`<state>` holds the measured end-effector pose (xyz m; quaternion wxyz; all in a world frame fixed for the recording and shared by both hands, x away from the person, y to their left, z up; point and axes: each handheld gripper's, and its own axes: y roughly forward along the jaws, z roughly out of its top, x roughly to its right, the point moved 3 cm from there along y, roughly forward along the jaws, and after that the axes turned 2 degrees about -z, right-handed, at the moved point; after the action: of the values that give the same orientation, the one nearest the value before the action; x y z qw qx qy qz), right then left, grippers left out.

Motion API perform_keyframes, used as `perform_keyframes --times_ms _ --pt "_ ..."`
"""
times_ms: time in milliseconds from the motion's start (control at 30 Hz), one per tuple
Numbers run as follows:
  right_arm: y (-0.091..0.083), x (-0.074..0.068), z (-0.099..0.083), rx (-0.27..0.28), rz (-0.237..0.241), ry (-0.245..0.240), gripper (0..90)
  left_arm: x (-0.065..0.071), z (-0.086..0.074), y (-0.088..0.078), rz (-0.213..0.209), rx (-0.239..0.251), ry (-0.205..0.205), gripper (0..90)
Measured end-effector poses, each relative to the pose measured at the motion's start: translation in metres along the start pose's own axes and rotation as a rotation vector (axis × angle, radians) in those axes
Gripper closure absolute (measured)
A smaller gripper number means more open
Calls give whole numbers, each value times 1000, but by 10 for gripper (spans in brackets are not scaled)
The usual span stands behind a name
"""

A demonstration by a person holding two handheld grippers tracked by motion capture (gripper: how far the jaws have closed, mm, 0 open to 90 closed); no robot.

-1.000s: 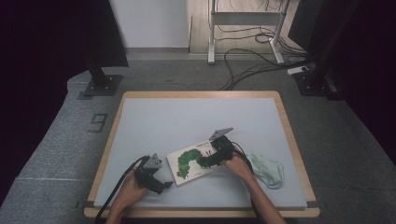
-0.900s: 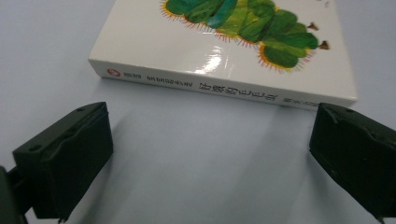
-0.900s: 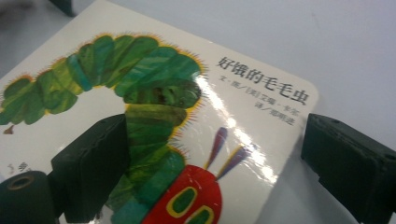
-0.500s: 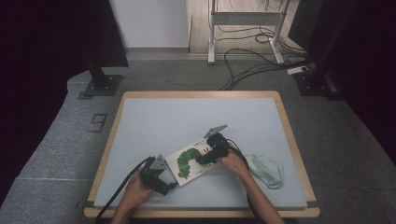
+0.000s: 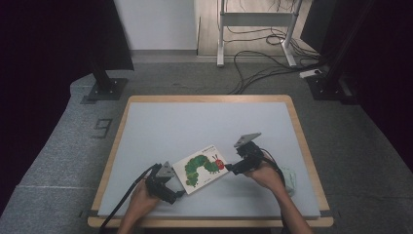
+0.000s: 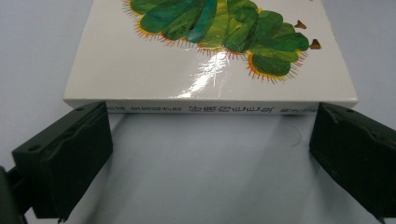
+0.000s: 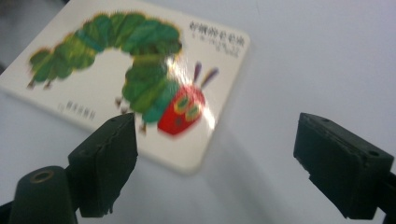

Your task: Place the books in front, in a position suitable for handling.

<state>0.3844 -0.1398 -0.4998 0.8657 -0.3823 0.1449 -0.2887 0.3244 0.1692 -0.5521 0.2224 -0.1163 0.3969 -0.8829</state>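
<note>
The left tongs [image 5: 178, 193] sit low, gripped by the left hand [image 5: 141, 200], jaws spread wide. The right tongs [image 5: 231, 170] hover, jaws apart, having just been closing, nothing between them.

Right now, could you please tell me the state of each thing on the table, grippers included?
Caterpillar picture book: closed, flat on the table, cover up.
Left gripper: open, fingers apart at the book's spine edge.
Right gripper: open, above the book, jaws have just been closing, nothing between them.
Pale green cloth: crumpled, by the right hand.
</note>
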Motion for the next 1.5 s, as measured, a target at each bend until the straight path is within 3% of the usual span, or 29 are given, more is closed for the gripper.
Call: perform_keyframes --times_ms 67,233,300,467,700,867,967,1067,1300,1500 --pt "-19 7 -14 5 -40 22 171 0 0 0 2 -2 3 0" --pt "-41 19 -35 1 -95 60 249 0 0 0 1 -1 3 0" --pt "-53 23 -52 -33 -127 76 308 0 0 0 1 -1 4 0" --pt "-61 26 -77 -88 -169 80 368 0 0 0 2 0 2 0" --pt "-65 37 -120 -146 -209 141 359 0 0 0 2 1 1 0" --pt "-65 35 -124 -134 -225 156 415 0 0 0 2 1 1 0" --pt "-67 31 -123 -126 -240 163 674 0 0 0 1 0 1 0" --pt "-68 28 -123 -126 -258 160 771 0 0 0 1 0 1 0" --pt "-69 27 -120 -118 -285 154 799 0 0 0 2 1 0 0" --pt "-79 23 -98 -31 -257 144 798 0 0 0 1 1 0 0"
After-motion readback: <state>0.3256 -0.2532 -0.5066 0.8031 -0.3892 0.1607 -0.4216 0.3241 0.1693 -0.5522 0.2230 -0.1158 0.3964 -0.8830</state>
